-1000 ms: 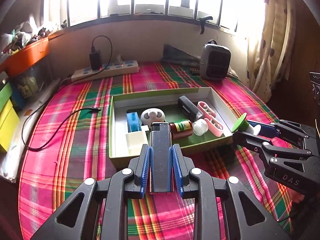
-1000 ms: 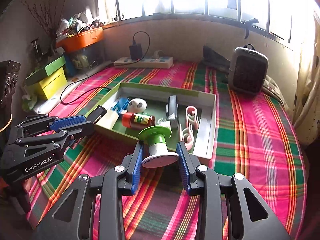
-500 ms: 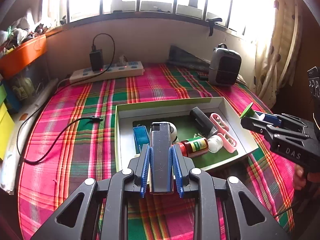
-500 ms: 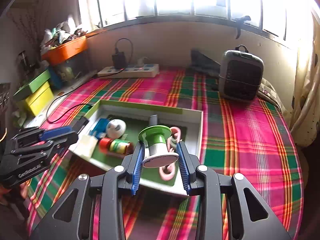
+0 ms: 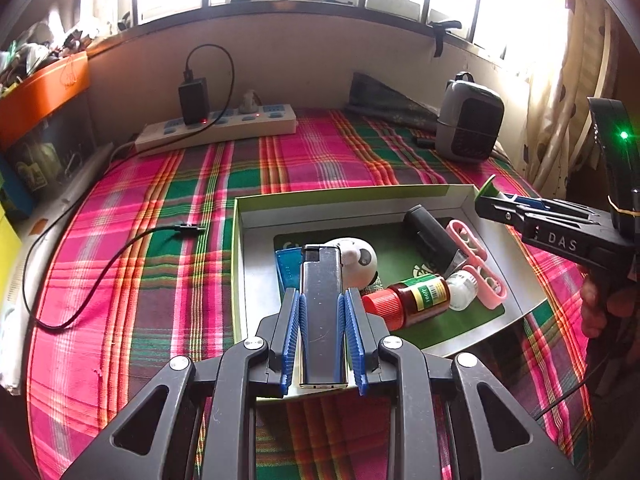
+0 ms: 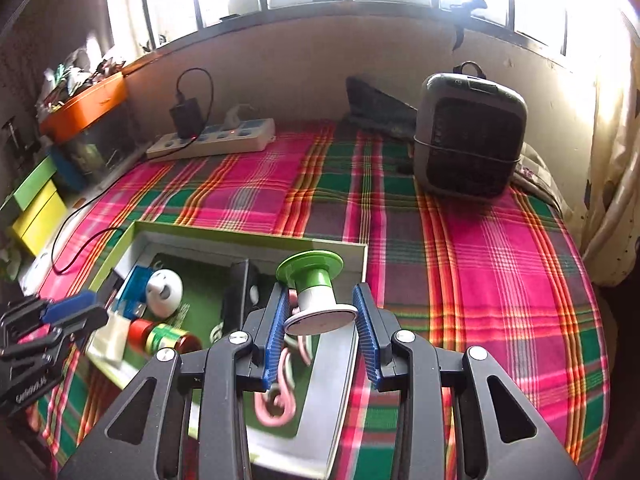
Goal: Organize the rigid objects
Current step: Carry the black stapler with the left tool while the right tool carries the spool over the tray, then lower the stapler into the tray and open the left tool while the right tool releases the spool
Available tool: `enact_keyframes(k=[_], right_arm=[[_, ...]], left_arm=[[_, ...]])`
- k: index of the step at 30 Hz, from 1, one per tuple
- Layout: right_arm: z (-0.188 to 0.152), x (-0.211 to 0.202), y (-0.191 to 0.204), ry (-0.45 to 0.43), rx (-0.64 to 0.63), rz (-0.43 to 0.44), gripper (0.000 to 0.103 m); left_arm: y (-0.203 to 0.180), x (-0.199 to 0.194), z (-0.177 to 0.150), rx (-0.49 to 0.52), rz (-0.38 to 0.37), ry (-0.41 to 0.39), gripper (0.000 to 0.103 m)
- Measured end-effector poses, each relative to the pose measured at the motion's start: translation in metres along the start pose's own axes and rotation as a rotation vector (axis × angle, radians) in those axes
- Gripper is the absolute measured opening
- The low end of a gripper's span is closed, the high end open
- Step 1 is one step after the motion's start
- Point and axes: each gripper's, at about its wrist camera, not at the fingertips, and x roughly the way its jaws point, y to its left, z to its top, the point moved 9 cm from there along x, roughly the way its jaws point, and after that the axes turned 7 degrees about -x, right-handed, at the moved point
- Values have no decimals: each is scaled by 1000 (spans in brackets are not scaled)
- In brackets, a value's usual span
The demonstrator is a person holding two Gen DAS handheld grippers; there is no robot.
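- Left gripper (image 5: 322, 320) clenched on a silver lighter (image 5: 321, 308), above the green-rimmed tray (image 5: 360, 197)
- Right gripper (image 6: 322, 322) grasps a green-capped spool (image 6: 315, 292) over the tray's right edge
- Red-capped bottle (image 5: 412, 300), pink clips (image 5: 478, 264), black case (image 5: 432, 236) crowd the tray

L wrist view: lighter (image 5: 321, 312) in the jaws hides part of the blue case (image 5: 289, 266) and the white ball (image 5: 358, 260) behind it; tray (image 5: 352, 197) near wall mostly covered by the gripper body. Person's hand (image 5: 596, 312) cut off at the right edge. R wrist view: pink clips (image 6: 280, 400) blurred, partly behind the jaws; label on red-capped bottle (image 6: 166, 338) too small to read. Orange bin (image 6: 86, 106) contents a blur.
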Motion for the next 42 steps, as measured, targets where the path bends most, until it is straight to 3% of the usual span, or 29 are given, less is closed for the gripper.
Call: enact_keyframes(k=[14,42], right_arm=[[2,34,22,43,-49,46,35],[5,43,27,48,-73,44,35]], left_arm=[[1,11,0,1,10,9,22],[5,16,2,-11,13,22,23]])
